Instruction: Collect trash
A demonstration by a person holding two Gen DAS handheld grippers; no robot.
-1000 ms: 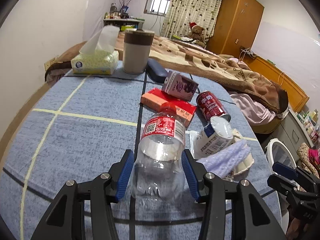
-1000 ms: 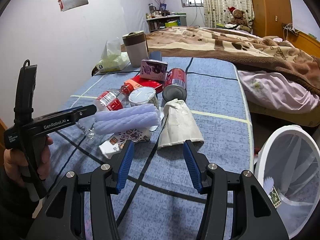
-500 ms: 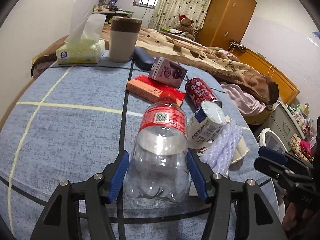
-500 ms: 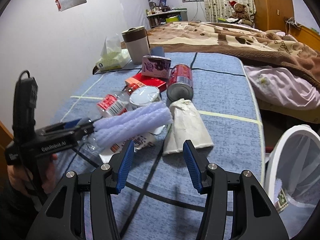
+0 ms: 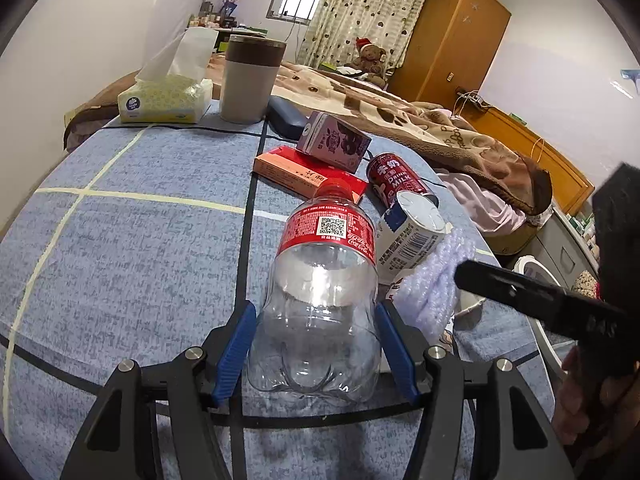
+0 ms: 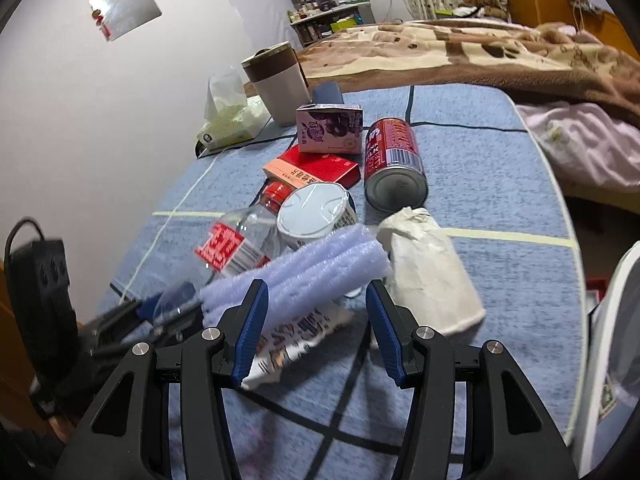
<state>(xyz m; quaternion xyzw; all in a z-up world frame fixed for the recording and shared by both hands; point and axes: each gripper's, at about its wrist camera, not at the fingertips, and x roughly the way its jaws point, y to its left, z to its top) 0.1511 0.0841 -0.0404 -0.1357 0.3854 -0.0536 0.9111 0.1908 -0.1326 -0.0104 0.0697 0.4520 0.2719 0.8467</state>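
Between the left gripper's [image 5: 316, 350] just-widened pads, the bottle [image 5: 320, 292] lies loosely bracketed, not yet gripped; right gripper [image 6: 316, 328], unclenched, has neared the foam [image 6: 304, 276].

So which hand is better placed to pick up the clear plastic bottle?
Left. The left gripper already straddles the bottle, pads beside its base; the right gripper faces the purple foam sheet.
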